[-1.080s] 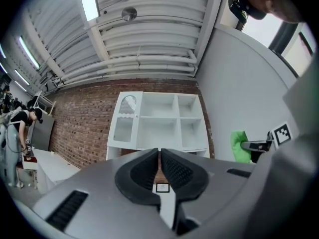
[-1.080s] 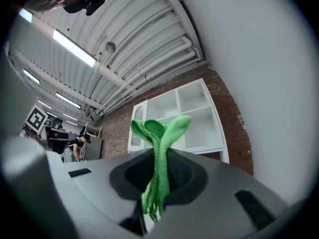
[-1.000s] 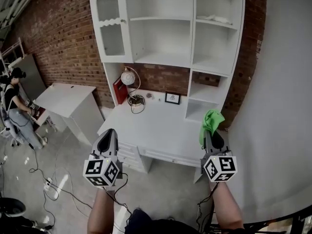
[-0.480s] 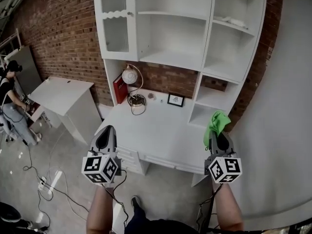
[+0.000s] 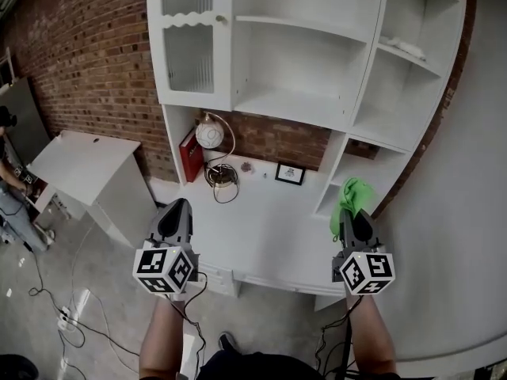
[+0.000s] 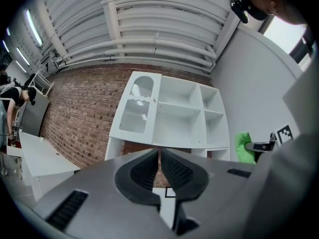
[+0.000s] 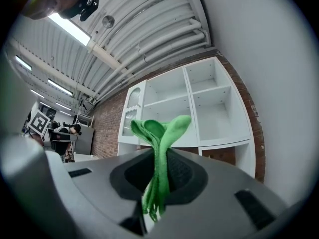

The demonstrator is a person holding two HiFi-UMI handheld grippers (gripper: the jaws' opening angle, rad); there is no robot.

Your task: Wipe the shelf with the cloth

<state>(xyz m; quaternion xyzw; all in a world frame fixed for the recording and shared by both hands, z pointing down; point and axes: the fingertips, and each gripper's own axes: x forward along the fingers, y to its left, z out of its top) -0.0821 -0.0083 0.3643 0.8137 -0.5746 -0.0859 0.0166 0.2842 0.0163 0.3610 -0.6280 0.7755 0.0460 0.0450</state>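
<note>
A tall white shelf unit [image 5: 301, 105] stands on a white desk [image 5: 269, 236] against a brick wall, with open compartments and one glass door at the upper left. In the head view my right gripper [image 5: 354, 216] is shut on a green cloth [image 5: 352, 196], held over the desk's right end, below the shelves. The right gripper view shows the cloth [image 7: 159, 148] pinched upright between the jaws, with the shelf unit [image 7: 199, 108] beyond. My left gripper [image 5: 176, 212] is shut and holds nothing, in front of the desk's left edge. Its own view faces the shelf unit [image 6: 179, 123].
On the desk stand a globe lamp [image 5: 208, 135], a red book [image 5: 191, 153], a coiled cable [image 5: 223, 182] and a small picture frame [image 5: 290, 173]. Something white lies on an upper right shelf [image 5: 404, 47]. A white side table [image 5: 87, 161] and a person [image 5: 8, 188] are at the left.
The shelf unit and desk have come nearer and fill more of the head view. Both grippers keep their places in the view, and the cloth stays in the right one.
</note>
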